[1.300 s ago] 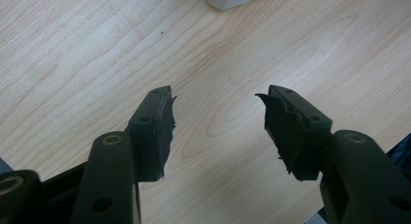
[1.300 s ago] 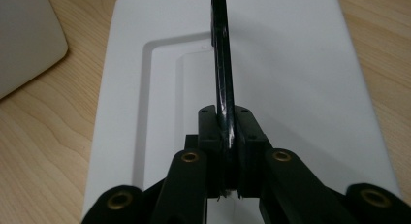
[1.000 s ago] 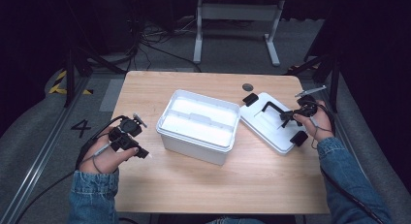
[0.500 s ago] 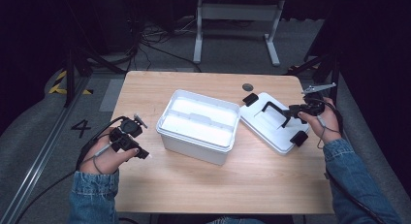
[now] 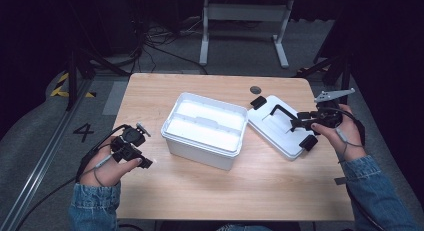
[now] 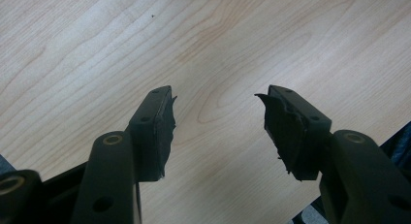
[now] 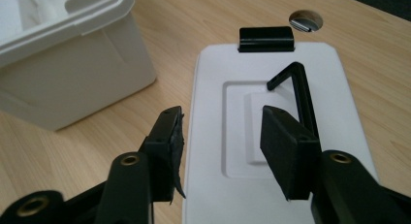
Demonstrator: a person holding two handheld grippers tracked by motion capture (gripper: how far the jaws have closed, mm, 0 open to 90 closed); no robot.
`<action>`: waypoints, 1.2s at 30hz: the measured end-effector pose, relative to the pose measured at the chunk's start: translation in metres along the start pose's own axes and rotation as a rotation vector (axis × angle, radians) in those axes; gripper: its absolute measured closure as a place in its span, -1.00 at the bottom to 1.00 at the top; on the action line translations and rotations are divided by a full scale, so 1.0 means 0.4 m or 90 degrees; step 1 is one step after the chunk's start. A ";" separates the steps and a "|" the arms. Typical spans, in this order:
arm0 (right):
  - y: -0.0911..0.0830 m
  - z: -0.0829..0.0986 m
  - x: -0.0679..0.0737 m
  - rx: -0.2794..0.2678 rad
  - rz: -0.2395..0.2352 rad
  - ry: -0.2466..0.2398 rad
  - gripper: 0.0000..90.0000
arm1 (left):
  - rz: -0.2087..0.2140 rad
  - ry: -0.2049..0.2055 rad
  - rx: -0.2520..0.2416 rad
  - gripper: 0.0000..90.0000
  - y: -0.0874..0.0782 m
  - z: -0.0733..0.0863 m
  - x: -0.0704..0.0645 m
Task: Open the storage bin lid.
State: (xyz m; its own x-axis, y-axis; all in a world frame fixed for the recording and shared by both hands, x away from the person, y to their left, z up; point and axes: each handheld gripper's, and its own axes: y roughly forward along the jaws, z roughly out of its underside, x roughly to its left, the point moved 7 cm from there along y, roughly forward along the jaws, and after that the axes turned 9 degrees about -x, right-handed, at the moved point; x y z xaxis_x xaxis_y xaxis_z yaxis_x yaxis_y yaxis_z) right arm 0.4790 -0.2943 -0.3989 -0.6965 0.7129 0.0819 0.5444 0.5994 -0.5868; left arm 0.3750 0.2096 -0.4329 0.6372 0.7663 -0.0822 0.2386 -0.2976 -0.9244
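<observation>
lid flat on table just right of open white box | right gripper spread over lid's near edge, seemingly not touching | left gripper spread, idle left of box | advice: straddle black handle squarely before closing

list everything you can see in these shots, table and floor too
table: 1, light wood, centre
box: 1, white, open, mid table
lid: 1, white with black handle and two black clips, flat on the table right of the box
cable hole: 1, round, far edge of table
frame legs: 1 set, grey, floor behind table
floor cables: several, black, behind table
left gripper: 1, black, open, over bare table left of box
right gripper: 1, black, open, over the lid
hands, denim sleeves: 2, blue, bottom corners
</observation>
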 end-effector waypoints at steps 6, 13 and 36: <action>-0.019 0.019 0.061 0.020 -0.013 -0.013 0.11 | 0.002 -0.001 -0.003 0.00 -0.002 -0.003 -0.003; -0.027 0.051 0.114 0.014 -0.038 -0.013 0.09 | 0.004 0.004 -0.001 -0.01 -0.001 -0.005 -0.002; 0.013 0.141 0.229 0.063 -0.092 -0.037 0.05 | 0.007 0.005 -0.004 -0.02 0.000 -0.010 0.002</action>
State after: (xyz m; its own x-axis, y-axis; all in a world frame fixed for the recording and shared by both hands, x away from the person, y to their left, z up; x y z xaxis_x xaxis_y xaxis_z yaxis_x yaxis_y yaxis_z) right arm 0.3915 -0.2465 -0.4399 -0.7916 0.5982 0.1251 0.3905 0.6526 -0.6493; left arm 0.3784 0.2080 -0.4314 0.6457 0.7584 -0.0889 0.2359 -0.3089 -0.9214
